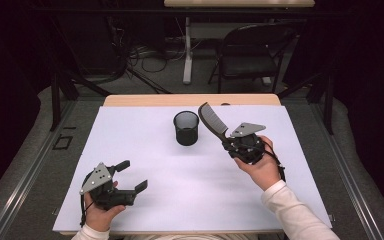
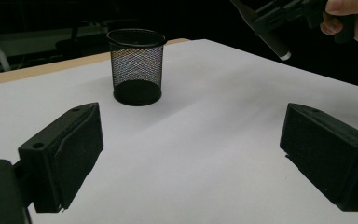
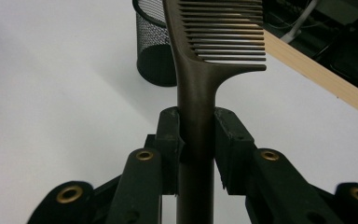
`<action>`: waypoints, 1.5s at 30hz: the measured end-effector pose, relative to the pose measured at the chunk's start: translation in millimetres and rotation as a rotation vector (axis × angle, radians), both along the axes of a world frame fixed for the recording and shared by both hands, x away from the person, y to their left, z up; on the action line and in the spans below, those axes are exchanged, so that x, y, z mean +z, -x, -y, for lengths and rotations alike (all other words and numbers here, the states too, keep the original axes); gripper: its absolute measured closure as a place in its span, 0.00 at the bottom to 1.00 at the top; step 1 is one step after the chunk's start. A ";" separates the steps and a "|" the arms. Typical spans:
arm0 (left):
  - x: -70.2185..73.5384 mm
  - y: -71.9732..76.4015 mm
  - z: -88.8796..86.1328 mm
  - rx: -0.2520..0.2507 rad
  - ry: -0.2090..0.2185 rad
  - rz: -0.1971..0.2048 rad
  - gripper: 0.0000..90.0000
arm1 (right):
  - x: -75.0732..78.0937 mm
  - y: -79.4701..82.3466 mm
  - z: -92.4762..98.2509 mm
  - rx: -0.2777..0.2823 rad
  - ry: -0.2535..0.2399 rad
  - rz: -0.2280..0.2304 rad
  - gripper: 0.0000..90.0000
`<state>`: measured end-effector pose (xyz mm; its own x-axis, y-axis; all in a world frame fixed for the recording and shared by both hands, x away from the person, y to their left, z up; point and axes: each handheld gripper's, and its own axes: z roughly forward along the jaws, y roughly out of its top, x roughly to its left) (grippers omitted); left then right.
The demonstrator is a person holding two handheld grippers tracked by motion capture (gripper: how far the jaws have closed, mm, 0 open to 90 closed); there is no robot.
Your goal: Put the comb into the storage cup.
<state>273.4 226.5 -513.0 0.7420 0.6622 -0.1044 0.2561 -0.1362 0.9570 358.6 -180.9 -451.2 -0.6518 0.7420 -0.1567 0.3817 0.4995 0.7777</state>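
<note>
White paper covers the table (image 1: 145,200) where a person works two hand-held grippers. Near the front left corner, the left gripper (image 1: 132,176) rests low over the sheet with its jaws spread wide and nothing between them. Toward the middle of the far edge stands a black mesh cup (image 1: 186,128), upright and open-mouthed. Just right of it, the right gripper (image 1: 228,145) pinches the handle of a dark comb (image 1: 213,118), whose toothed end points up and toward the far edge, level with the cup's rim but apart from it. If the comb is bound for the cup, the risks look plain: the grip sits on a narrow, smooth handle, so the comb could pivot or slip between the pads as the hand turns it; the light cup, unsteadied by the idle left gripper, could be nudged or tipped should the comb strike its rim; and a release off-centre would likely drop the comb onto the sheet.
</note>
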 end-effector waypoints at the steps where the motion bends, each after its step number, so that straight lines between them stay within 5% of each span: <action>1: 0.0 -0.1 0.0 0.000 0.000 0.000 0.07 | 0.7 1.0 -0.8 0.002 -0.005 0.005 0.81; 12: -0.2 -0.3 -0.2 0.001 0.001 -0.001 0.07 | 4.1 13.4 -12.9 0.026 -0.032 0.072 0.81; 39: -0.6 -0.5 -0.4 0.004 0.001 -0.002 0.08 | -4.6 30.7 -38.1 0.064 -0.155 0.141 0.81; 45: -0.9 -1.3 -1.3 0.001 0.010 -0.013 0.08 | -10.3 37.4 -41.9 0.073 -0.145 0.164 0.81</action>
